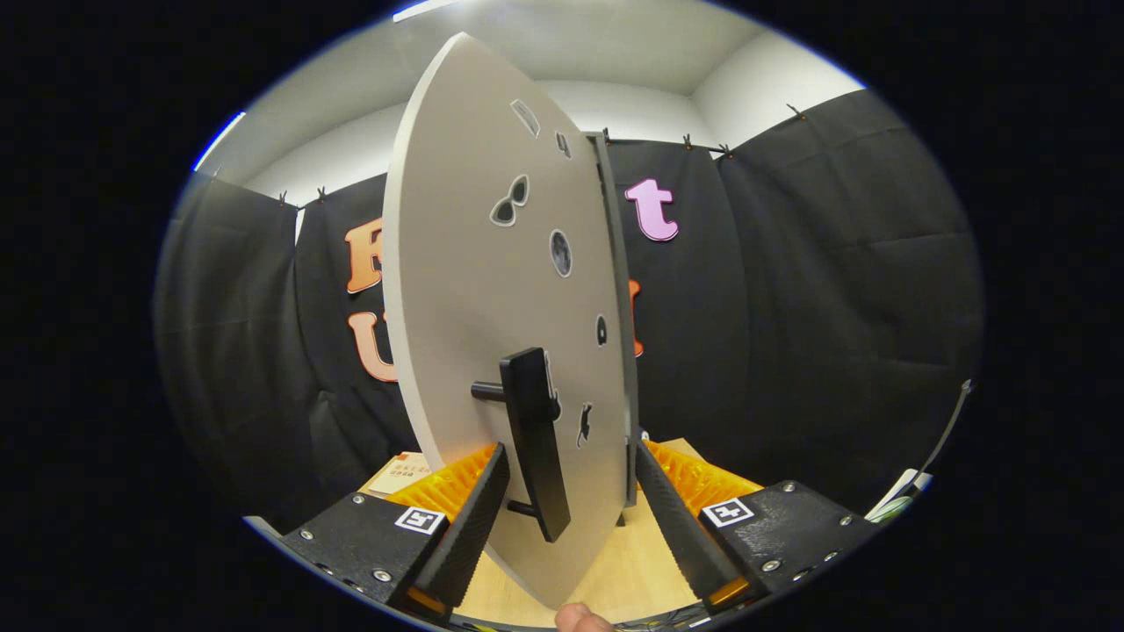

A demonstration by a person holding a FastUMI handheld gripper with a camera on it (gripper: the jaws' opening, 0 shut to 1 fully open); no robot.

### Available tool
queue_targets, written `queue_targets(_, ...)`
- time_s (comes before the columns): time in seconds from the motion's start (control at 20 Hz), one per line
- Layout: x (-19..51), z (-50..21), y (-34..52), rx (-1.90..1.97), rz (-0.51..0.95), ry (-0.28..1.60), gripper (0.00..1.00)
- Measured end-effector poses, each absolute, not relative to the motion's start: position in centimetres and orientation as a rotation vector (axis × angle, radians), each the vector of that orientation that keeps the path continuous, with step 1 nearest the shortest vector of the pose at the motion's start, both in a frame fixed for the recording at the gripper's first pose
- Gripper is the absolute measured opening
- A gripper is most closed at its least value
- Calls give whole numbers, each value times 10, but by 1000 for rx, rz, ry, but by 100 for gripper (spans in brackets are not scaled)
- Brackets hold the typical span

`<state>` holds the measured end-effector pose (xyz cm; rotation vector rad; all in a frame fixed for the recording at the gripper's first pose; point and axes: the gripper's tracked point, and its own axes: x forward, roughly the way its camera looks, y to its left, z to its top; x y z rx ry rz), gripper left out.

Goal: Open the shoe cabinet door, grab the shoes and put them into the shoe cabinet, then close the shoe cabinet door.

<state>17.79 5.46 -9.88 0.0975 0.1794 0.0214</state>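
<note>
Gripper (571,491) spread, its 2 fingers straddling the shoe cabinet door (492,290) and black handle (534,439) above the desk (628,562); door stickers (510,201) bear no legible writing.

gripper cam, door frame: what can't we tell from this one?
- Cabinet interior and any shoes: hidden behind the open cabinet door, seen nearly edge-on.
- Grip state: the gripper straddles the door and its black handle; whether both fingers press is unclear.
- Stickers on the door: too foreshortened to read.
- Fingertip below the door: cut off, the rest of the hand unseen.
- Box beyond the left finger: mostly hidden.
</note>
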Motion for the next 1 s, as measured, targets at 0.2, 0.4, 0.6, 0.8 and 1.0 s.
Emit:
queue_targets(0.2,197,-100,98,117,35,188,92)
queue_targets(0.4,224,-108,136,123,51,211,93)
queue_targets(0.6,254,-116,170,146,82,227,95)
queue_targets(0.8,278,-117,190,168,135,236,95)
queue_targets(1.0,278,-121,189,141,162,220,96)
